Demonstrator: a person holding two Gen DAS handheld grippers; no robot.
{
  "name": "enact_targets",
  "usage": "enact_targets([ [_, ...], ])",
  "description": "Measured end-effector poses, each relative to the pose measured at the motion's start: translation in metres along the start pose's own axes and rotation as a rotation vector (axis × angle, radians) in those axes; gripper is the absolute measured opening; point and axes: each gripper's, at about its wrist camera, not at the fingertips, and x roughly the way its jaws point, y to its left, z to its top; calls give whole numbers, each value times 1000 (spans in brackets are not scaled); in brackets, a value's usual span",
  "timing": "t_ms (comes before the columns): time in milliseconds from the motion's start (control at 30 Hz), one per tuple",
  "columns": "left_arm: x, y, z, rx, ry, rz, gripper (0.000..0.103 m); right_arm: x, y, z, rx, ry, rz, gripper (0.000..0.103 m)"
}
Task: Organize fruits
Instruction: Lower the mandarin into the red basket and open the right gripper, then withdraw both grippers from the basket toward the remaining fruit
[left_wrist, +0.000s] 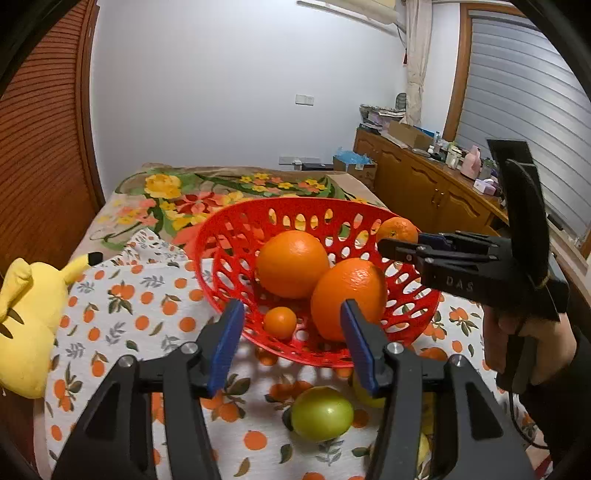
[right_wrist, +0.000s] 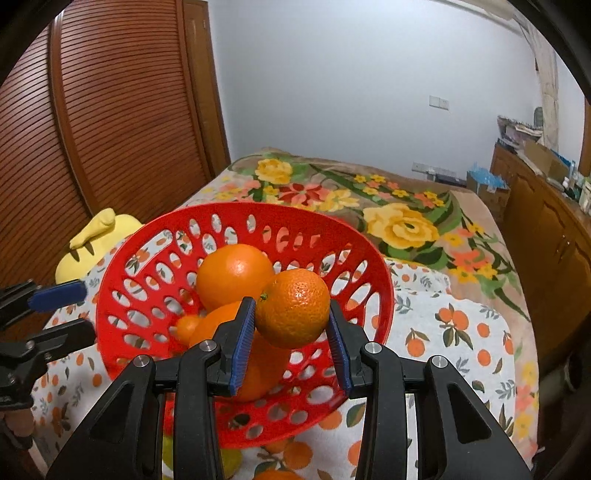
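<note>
A: What's in shot from the left wrist cam?

B: Red basket (left_wrist: 229, 236) w/ oval holes, sitting on an orange-print cloth (left_wrist: 122, 314) spread over a floral bed cover (left_wrist: 166, 192). Inside: two big oranges, one toward the back (left_wrist: 291, 264), one nearer the front (left_wrist: 349, 295), touching each other, plus a tiny orange (left_wrist: 280, 322) low on the basket floor.

A: Left gripper?

B: Left gripper (left_wrist: 293, 325) hangs at the near rim; its blue fingers (left_wrist: 229, 343) stand apart, nothing between them. No pad touches fruit.

A: And the right one?

B: Right gripper (right_wrist: 291, 332) is clamped on a mandarin (right_wrist: 293, 308), blue pads pressed to both sides, held above the basket (right_wrist: 122, 280). Stem end faces left in the right wrist view. From the left cam the same gripper (left_wrist: 391, 245) reaches in from the right at the far right rim, a hand (left_wrist: 532, 347) on its grip, mandarin (left_wrist: 397, 229) peeking over the tips.

A: Anything outside the basket?

B: A green fruit (left_wrist: 321, 413) on the cloth just in front of the basket, another yellowish one (left_wrist: 364, 395) beside it, mostly hidden behind a finger. Yellow plush toy (left_wrist: 26, 321) at the left edge. Wooden slatted door (right_wrist: 110, 110) behind, cabinets (left_wrist: 424, 184) along the right wall.
</note>
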Motion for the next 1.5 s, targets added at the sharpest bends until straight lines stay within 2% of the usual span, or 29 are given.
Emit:
enact_targets([
  [233,-14,6,-2,6,-52,12,61,6,6,9,-35,-1,-19,39],
  [467,-24,9,-1,16,-75,20,62,8,7,8,-32,4,-8,40],
  [533,-27,7,-2,23,-82,21,62,5,8,7,-33,-7,-8,53],
  [800,-34,-2,-10,55,-106,30,63,-19,9,0,-39,-46,4,54],
  [1267,-31,-31,-40,93,-47,-17,66,-85,2,-62,1,-97,17,58],
  [1500,-33,-50,-58,106,-18,-59,66,-104,-2,-98,35,-87,15,58],
])
